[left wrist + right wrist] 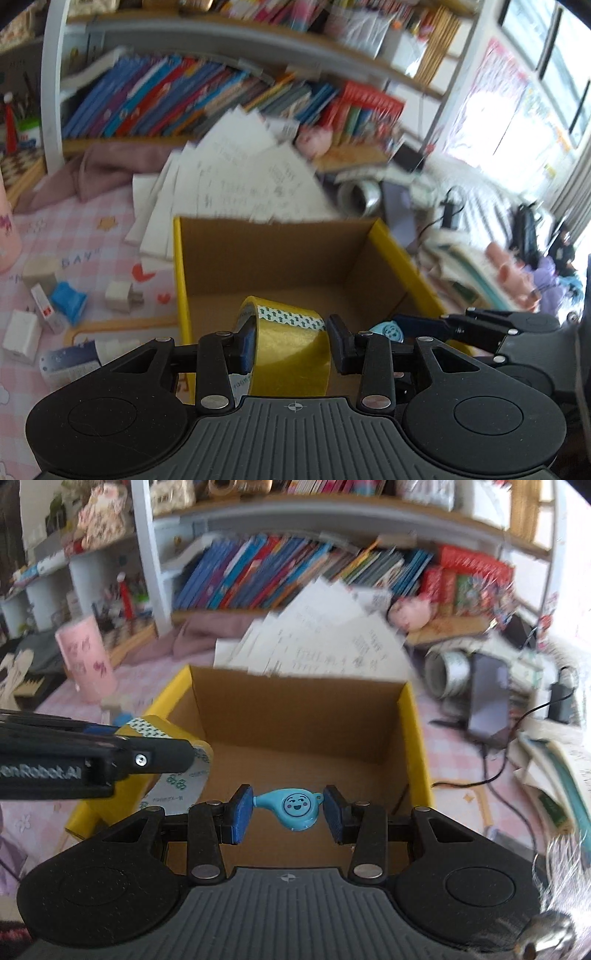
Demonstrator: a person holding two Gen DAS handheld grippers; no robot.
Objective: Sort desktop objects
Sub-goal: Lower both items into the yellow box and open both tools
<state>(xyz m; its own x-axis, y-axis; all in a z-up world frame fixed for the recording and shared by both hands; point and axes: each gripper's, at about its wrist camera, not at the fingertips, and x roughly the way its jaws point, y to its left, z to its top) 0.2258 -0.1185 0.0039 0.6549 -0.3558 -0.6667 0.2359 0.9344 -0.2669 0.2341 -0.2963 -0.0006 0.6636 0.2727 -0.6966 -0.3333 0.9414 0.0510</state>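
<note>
My left gripper (291,345) is shut on a yellow tape roll (291,354) and holds it over the near left part of an open cardboard box with yellow sides (391,245). The roll also shows in the right wrist view (162,734). My right gripper (288,812) is shut on a small blue whistle with a smiley face (291,808), held above the box (415,746) near its front edge. The whistle also peeks out in the left wrist view (388,329). The box floor looks bare where visible.
Loose papers (243,177) lean behind the box. Small white chargers (120,291), a blue packet (68,301) and a tube (70,360) lie left of it on the pink checked cloth. A pink cup (86,661), tape rolls (448,674), a phone (485,701) and cables lie around.
</note>
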